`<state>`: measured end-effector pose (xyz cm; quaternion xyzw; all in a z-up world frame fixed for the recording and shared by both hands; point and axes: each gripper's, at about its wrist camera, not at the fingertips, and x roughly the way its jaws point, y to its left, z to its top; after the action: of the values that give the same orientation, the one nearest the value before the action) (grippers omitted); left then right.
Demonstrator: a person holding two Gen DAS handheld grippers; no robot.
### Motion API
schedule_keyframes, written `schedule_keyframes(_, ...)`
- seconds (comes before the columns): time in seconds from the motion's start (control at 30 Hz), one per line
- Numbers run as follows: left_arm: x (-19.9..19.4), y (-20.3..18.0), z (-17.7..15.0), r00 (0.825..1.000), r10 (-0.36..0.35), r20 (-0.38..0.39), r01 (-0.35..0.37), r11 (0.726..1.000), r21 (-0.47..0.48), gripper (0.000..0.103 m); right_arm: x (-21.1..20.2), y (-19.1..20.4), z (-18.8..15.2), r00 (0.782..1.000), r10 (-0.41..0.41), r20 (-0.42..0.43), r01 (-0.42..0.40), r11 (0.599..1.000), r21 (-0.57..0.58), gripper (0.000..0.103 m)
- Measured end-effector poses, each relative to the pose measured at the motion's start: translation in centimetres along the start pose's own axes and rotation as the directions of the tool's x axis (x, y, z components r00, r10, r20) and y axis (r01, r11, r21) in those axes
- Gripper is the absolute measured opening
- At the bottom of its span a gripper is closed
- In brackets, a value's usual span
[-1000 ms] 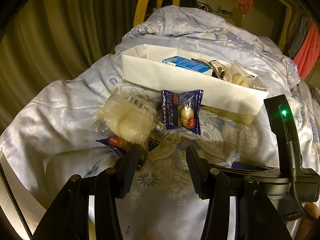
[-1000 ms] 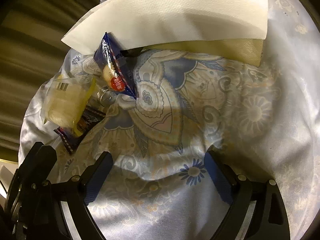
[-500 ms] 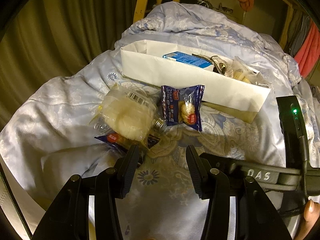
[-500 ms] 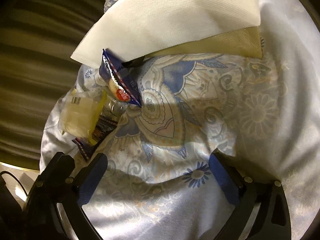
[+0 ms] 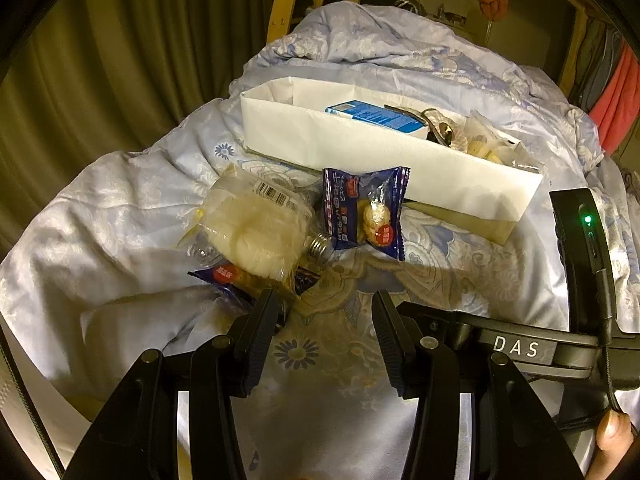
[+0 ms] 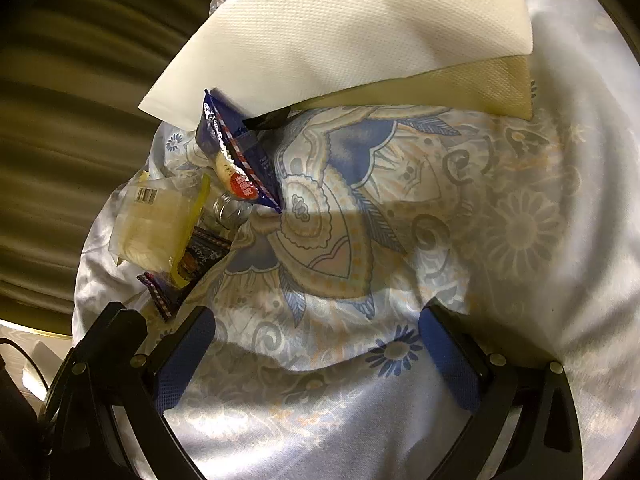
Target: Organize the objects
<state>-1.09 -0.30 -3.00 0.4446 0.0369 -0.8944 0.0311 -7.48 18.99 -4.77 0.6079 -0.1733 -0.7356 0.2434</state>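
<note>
compared with a second ago, the left gripper [image 5: 324,308] is seen drawn slightly back and raised, so that the white paper box [image 5: 360,152] sits a little further off; its jaws are held as wide apart as before, with nothing between them. the right gripper [image 6: 316,332] has been swung toward the right, so more of the curtain is taken in at the left of its view; its blue-padded jaws are spread wide and hold nothing. the loose packets have not been shifted.

the blue snack packet [image 5: 366,212] is propped against the box's near wall, its upper edge touching the paper. just beside it, to the left, a clear bag of pale food [image 5: 252,236] with a barcode label lies over a glass jar with a metal screw cap [image 5: 320,246] and over a second blue packet [image 5: 228,276], whose corner is reached by the left finger of the left gripper. open quilt [image 6: 500,220] is left to the right of the packets and in front of the box, and the quilt's edge falls away toward the curtain on the left.

inside the box a blue carton [image 5: 376,118], some metal pieces and a clear bag are held. "das" is read on the right gripper's body [image 5: 516,346] in the left view. the print on the packets cannot be made out.
</note>
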Motion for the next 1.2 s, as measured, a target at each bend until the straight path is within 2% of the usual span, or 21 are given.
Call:
schedule_keyframes(0.77,0.4,0.2,0.0,1.000,0.016,-0.016,-0.016,1.000,-0.010,0.049,0.3,-0.5,1.4,1.000,0.011,-0.019,-0.012,0.999,-0.032,0.103)
schedule_keyframes(1.2,0.6,0.2,-0.1,0.999,-0.004,-0.034,0.003,1.000,-0.024,0.049,0.6,-0.7,2.2,0.999,0.026,-0.022,-0.028,0.998,-0.050,0.103)
